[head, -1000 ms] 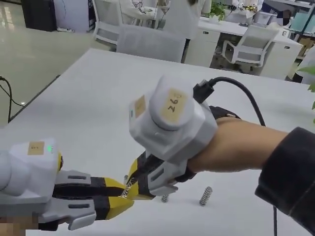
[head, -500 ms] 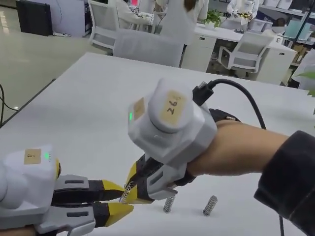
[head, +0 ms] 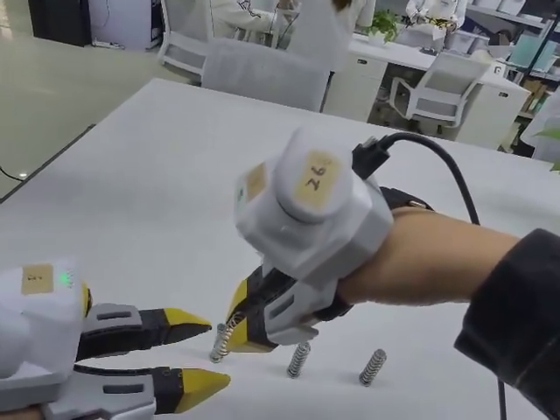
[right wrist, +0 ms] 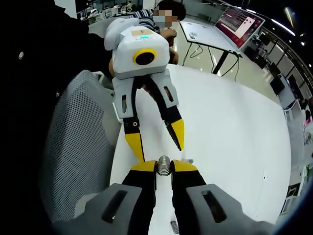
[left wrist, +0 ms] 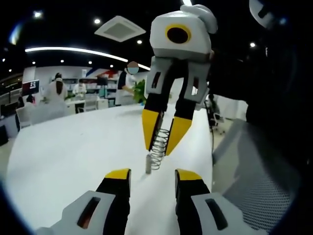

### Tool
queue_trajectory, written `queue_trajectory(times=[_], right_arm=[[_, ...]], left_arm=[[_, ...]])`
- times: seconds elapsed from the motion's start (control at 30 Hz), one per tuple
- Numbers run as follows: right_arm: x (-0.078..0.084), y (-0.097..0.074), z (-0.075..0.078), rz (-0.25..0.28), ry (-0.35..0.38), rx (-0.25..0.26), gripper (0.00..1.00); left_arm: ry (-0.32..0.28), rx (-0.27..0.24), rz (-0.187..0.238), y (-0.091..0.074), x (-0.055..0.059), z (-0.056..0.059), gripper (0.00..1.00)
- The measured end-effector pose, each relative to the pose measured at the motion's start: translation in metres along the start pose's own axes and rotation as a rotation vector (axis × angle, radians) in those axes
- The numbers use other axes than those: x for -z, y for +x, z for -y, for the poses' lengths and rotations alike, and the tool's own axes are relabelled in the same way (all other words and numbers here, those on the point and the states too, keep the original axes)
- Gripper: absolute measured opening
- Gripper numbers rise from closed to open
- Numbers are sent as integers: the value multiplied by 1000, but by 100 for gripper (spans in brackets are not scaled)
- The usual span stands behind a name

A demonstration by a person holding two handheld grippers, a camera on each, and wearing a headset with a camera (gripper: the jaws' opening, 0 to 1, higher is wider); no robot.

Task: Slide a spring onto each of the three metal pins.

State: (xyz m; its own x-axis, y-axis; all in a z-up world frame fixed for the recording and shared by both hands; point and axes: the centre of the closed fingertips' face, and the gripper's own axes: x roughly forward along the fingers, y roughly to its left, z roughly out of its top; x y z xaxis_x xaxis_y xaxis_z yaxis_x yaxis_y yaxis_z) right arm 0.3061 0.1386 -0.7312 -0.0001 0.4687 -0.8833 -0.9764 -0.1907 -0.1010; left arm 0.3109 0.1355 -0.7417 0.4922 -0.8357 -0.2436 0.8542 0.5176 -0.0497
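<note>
The right gripper (head: 233, 334) had a white, rounded housing with a tan sticker (head: 313, 182) hand-marked "26", and black jaws tipped in yellow. A black cable (head: 437, 166) plugged into its rear and ran off toward 4 o'clock. A black strap (head: 401, 201) crossed the hand, and a dark grey sleeve (head: 516, 324) covered the forearm at 4 o'clock. At 8 o'clock the left gripper (head: 214, 350), likewise white with yellow tips, bore a green light (head: 65, 279) and a small label (head: 37, 278), its mark perhaps a numeral.

Plenty of bare desk (head: 149, 184) farther back and left; low on the right, the middle spring (head: 299, 359) and right-hand spring (head: 374, 367) stand in the way.
</note>
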Motion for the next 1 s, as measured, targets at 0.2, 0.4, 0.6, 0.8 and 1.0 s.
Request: queue_trajectory(times=[0.2, 0.4, 0.6, 0.8, 1.0], right_arm=[[2, -1, 8, -1, 8, 12, 8], [7, 3, 16, -18, 14, 18, 8], [12, 8, 24, -32, 28, 21, 8], [13, 15, 32, -36, 32, 23, 8], [18, 24, 40, -54, 35, 23, 8]], left_arm=[[-10, -37, -1, -5, 3, -7, 37], [-17, -57, -13, -7, 9, -9, 45], [-24, -70, -18, -9, 12, -9, 48], [-40, -75, -27, -11, 17, -6, 50], [-43, -93, -21, -14, 16, -6, 52]])
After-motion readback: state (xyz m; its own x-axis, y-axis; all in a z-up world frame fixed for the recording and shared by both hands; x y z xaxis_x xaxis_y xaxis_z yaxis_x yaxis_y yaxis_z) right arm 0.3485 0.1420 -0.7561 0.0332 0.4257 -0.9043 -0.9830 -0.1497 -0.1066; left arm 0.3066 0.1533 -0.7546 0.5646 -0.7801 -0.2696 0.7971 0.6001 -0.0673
